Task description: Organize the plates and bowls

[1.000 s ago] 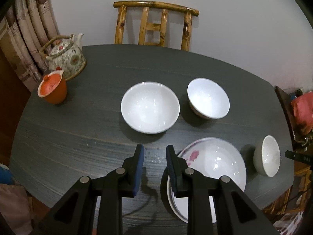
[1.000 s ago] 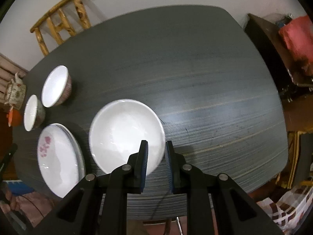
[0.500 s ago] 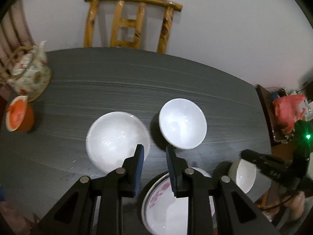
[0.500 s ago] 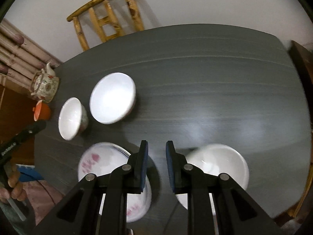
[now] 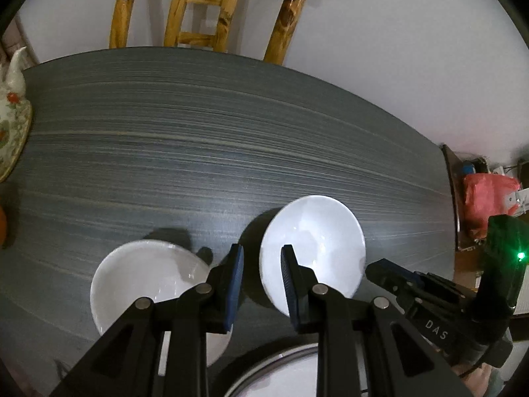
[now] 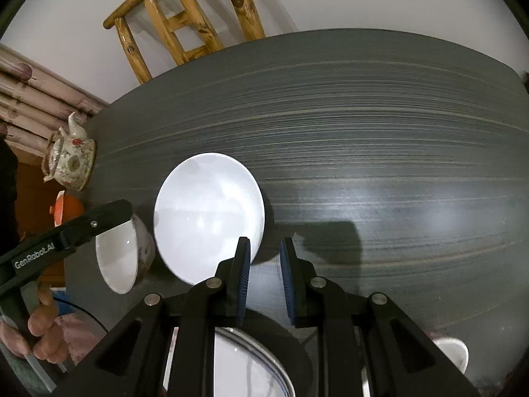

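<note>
In the left wrist view my left gripper (image 5: 260, 276) is open and empty, low over the dark table between two white bowls: a wide one (image 5: 145, 274) to its left and a deeper one (image 5: 317, 241) to its right. A plate rim (image 5: 281, 374) shows under the fingers. My right gripper (image 5: 396, 278) enters from the right. In the right wrist view my right gripper (image 6: 264, 278) is open and empty, just right of the wide white bowl (image 6: 208, 218). A patterned bowl (image 6: 125, 258) lies left of it, under my left gripper (image 6: 99, 218). A plate (image 6: 251, 370) lies below.
A floral teapot (image 6: 69, 162) and an orange lidded cup (image 6: 66, 208) stand at the table's left edge. A wooden chair (image 5: 211, 10) is behind the table. A small white bowl (image 6: 453, 354) sits at the lower right. A red bag (image 5: 486, 195) lies off the table's right.
Both grippers have moved forward and lower toward the bowls. The right gripper has swung left from the small bowl to beside the wide bowl. Both stay open and empty.
</note>
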Tool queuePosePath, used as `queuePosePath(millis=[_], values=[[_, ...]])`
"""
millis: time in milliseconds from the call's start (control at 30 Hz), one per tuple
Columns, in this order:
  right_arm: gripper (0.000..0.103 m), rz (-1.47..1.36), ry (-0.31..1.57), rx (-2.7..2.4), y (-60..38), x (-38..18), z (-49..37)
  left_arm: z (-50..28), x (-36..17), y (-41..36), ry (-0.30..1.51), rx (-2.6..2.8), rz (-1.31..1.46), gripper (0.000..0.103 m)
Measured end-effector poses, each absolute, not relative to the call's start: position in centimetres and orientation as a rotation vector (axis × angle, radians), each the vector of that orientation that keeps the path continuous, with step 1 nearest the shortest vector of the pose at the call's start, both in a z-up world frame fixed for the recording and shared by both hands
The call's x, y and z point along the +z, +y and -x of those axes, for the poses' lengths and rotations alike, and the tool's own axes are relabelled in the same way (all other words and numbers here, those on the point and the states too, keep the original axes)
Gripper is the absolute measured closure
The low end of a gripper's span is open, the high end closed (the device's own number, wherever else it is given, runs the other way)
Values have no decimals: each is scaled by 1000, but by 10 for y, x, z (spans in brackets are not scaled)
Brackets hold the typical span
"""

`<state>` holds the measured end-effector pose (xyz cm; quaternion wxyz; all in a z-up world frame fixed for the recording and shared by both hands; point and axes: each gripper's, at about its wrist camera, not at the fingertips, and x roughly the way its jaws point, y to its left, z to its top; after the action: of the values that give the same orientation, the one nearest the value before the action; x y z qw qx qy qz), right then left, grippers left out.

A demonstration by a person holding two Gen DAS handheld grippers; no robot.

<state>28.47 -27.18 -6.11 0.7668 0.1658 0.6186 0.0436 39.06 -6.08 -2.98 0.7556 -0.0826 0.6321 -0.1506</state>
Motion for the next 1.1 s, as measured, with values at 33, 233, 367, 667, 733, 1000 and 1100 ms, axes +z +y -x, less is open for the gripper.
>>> queuePosePath(millis=[33, 233, 367, 667, 733, 1000, 1100], values=[[84, -356, 1350, 91, -272, -64, -288, -392, -33, -63, 1382, -330, 173, 79], [84, -365, 1376, 100, -270, -81, -302, -400, -52, -71, 1413, -325, 153, 79], [86, -376, 1393, 103, -269, -91, -305, -403, -59, -76, 1422, -311, 141, 79], [94, -396, 1400, 125, -265, -98, -308, -405, -67, -89, 1451, -319, 125, 82], [95, -402, 1404, 130, -264, -99, -308, -402, -66, -91, 1450, -316, 124, 87], [95, -425, 1393, 106, -270, -98, -301, -392, -65, -91, 1452, -307, 137, 96], [95, -428, 1388, 102, -271, -94, -297, -388, -60, -94, 1447, -314, 138, 96]])
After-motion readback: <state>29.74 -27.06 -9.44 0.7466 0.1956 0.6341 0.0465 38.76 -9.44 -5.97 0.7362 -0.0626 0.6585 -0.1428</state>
